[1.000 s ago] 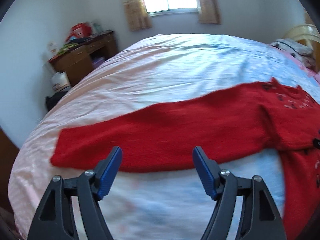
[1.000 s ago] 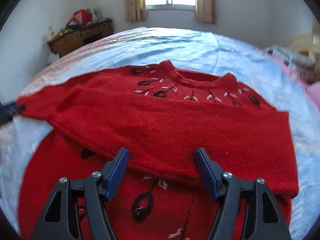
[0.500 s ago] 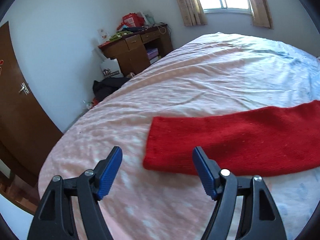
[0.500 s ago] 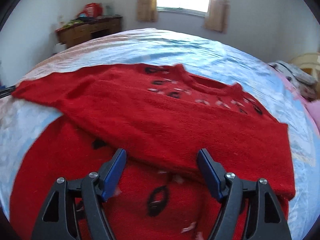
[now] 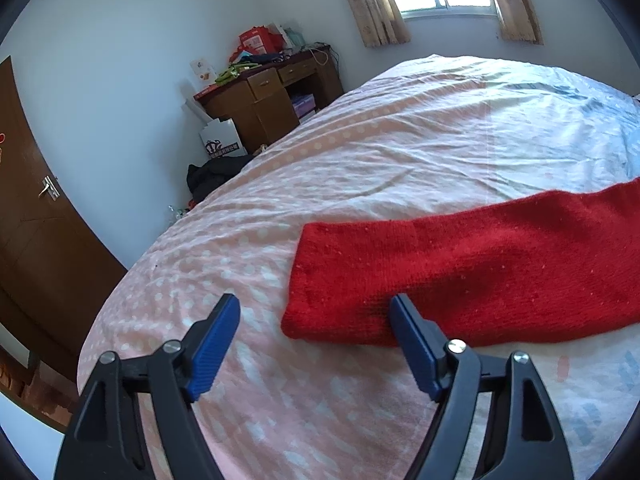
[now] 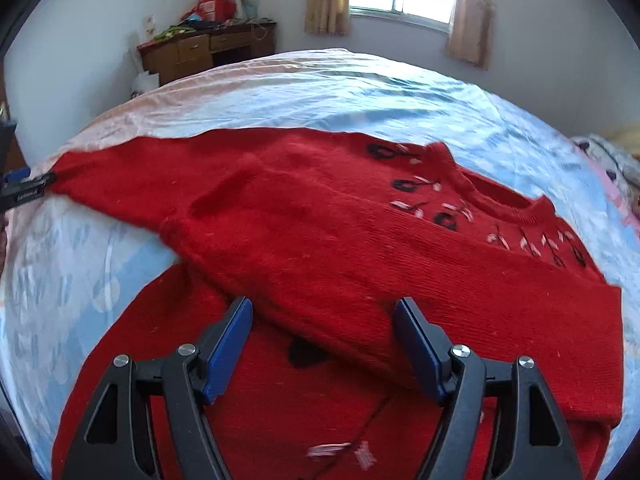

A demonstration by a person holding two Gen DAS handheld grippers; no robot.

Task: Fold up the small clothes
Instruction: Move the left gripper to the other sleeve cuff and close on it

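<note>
A red knitted sweater (image 6: 320,232) with black and pink flowers lies flat on the bed (image 6: 360,92), one sleeve folded across its chest. Its other sleeve (image 5: 480,264) stretches out left over the pink sheet (image 5: 360,152). My left gripper (image 5: 315,302) hovers at that sleeve's cuff with its jaws opening; the cuff's corner lies between the blue pads, untouched. The left gripper's tip (image 6: 24,192) shows at the cuff in the right wrist view. My right gripper (image 6: 324,304) hangs open above the folded sleeve's lower edge, holding nothing.
A wooden desk (image 5: 264,100) piled with things stands against the far wall, a white bag (image 5: 220,140) and dark clothes (image 5: 212,176) on the floor beside it. A brown door (image 5: 28,220) is at the left. Bedding (image 6: 612,160) lies at the bed's right edge.
My left gripper has travelled left along the outstretched sleeve to its cuff and widened slightly. My right gripper has shifted left over the sweater and rolled a little.
</note>
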